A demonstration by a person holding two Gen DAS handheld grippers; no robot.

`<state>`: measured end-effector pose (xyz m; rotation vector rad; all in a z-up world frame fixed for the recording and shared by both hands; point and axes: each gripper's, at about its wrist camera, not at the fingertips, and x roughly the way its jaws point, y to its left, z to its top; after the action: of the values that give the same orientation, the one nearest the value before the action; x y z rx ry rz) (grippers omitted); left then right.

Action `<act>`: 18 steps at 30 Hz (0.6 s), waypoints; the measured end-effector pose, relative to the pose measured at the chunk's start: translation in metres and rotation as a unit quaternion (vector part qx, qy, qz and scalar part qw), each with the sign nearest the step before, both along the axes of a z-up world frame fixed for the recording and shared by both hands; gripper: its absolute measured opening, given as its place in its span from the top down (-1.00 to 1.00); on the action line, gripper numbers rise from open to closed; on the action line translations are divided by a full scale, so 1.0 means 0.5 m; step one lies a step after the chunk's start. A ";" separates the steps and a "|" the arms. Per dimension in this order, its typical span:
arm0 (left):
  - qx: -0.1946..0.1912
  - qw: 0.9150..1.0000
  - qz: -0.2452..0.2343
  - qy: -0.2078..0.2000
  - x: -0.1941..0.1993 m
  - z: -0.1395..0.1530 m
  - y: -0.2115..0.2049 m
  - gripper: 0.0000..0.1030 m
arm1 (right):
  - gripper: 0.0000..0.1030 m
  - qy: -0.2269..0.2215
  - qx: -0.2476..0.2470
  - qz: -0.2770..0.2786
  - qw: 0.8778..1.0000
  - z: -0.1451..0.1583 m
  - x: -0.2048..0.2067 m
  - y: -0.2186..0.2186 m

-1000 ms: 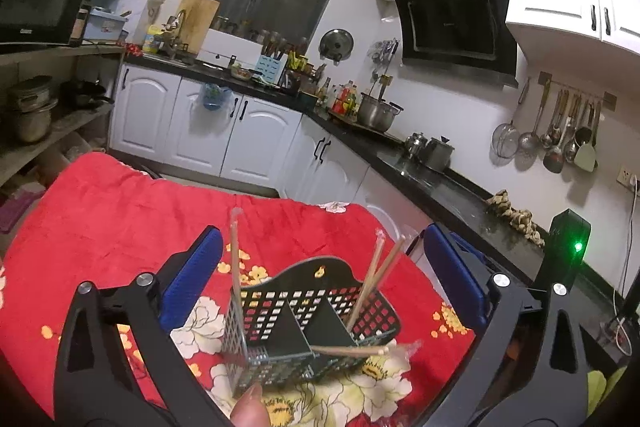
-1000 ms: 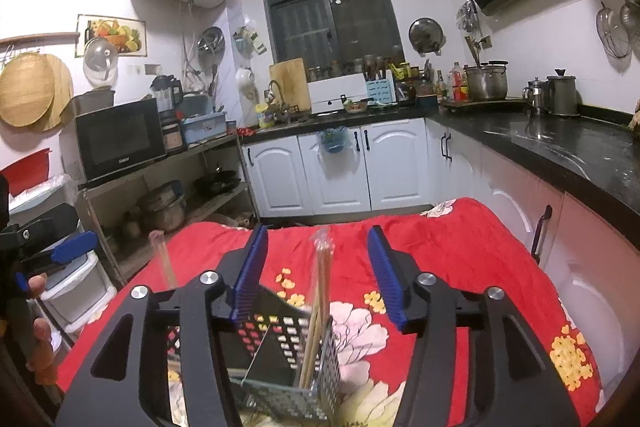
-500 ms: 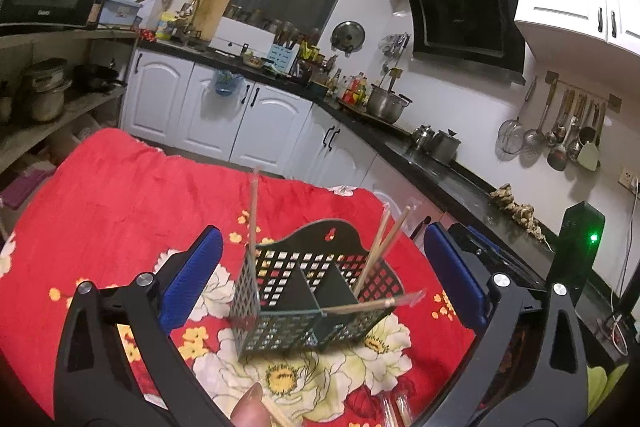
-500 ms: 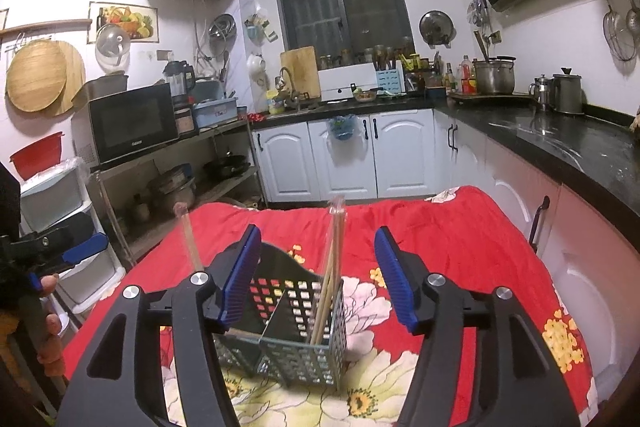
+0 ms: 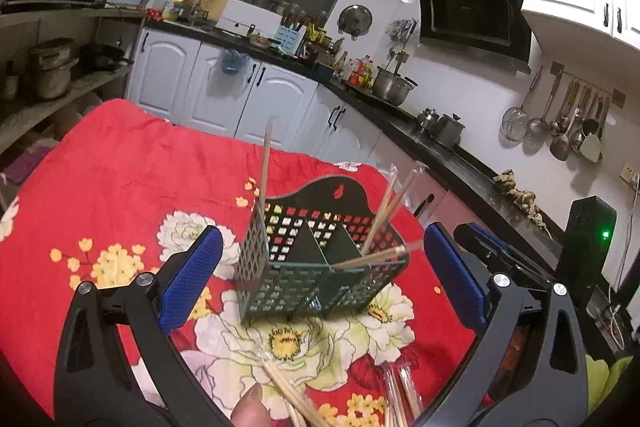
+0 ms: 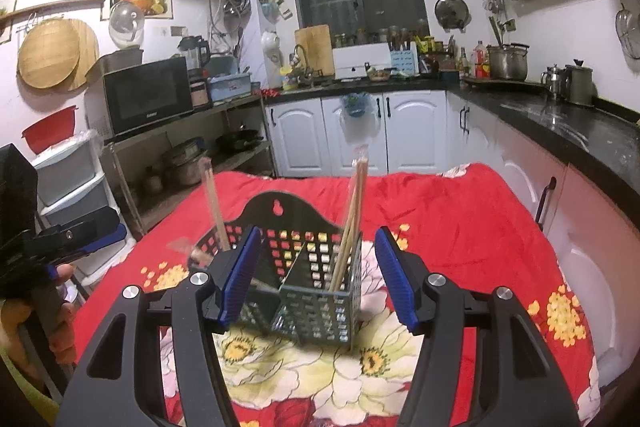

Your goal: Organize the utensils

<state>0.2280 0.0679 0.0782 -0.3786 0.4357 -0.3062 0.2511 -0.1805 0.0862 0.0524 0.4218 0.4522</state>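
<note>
Above the utensil caddy (image 6: 308,279), right hand-held gripper (image 6: 316,279) gapes wide.

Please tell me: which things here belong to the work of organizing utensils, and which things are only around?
For the job:
- black utensil basket
- chopsticks standing in the basket
- loose chopsticks on the cloth
- left gripper, right gripper, both open

Only around:
- red flowered cloth
- microwave
- hanging ladles
- steel pot

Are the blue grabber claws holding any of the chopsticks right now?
No. The left gripper and the right gripper are both wide open and empty; the chopsticks just stand in the black basket.
</note>
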 end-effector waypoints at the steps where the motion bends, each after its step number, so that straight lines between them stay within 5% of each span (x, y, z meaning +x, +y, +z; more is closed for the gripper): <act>1: -0.001 1.000 -0.001 0.002 -0.002 -0.003 0.000 -0.80 | -0.11 0.004 0.000 0.002 1.000 -0.003 -0.003 0.001; 18: 0.016 0.998 -0.006 0.062 -0.013 -0.083 -0.013 -0.80 | -0.11 0.074 -0.048 0.034 0.996 -0.087 -0.046 0.012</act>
<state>0.2216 0.0615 0.0366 -0.3658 0.5648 -0.2880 0.2283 -0.1743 0.0429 -0.0225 0.5918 0.4968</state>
